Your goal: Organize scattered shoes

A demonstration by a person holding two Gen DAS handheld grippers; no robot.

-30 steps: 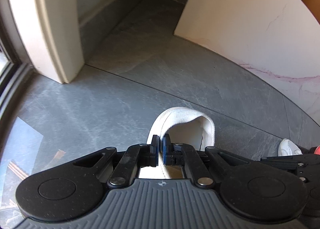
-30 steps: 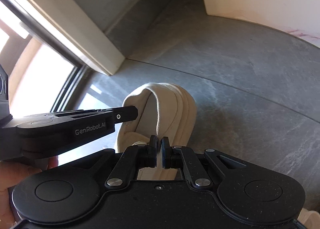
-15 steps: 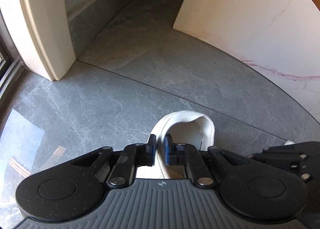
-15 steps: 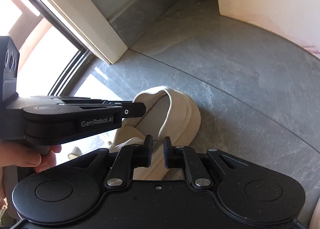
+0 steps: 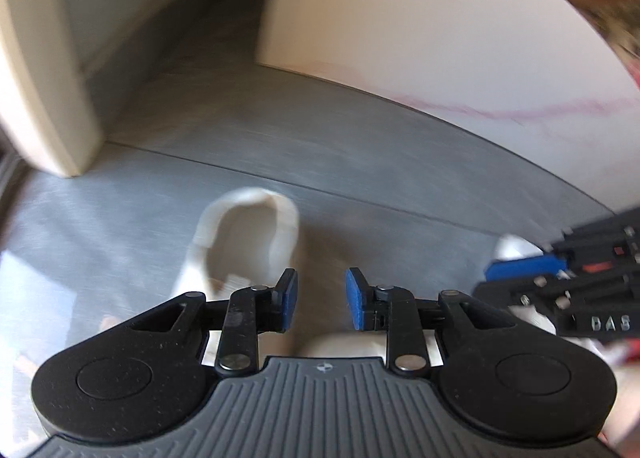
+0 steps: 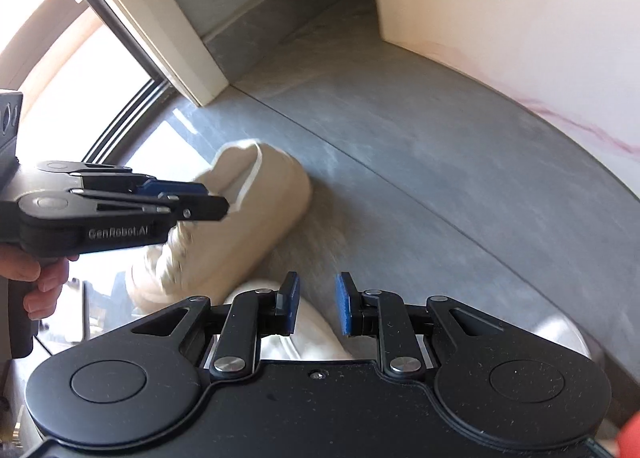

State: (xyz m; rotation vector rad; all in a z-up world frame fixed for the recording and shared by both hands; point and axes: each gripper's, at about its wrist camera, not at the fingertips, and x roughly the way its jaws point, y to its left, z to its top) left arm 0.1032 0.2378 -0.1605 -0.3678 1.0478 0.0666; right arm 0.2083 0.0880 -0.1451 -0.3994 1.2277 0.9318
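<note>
The right gripper (image 6: pixel 316 304) and left gripper (image 5: pixel 321 300) both hang with jaws opening, nothing between the pads. Just beyond, two cream shoes (image 6: pixel 248 234) lie side by side on the grey floor (image 6: pixel 420 186), near the marble wall (image 5: pixel 440 30).

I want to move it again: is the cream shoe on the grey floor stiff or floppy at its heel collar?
The cream shoe probably flexes at its thin fabric collar. Its thick sole suggests it stands stable. It looks light.
</note>
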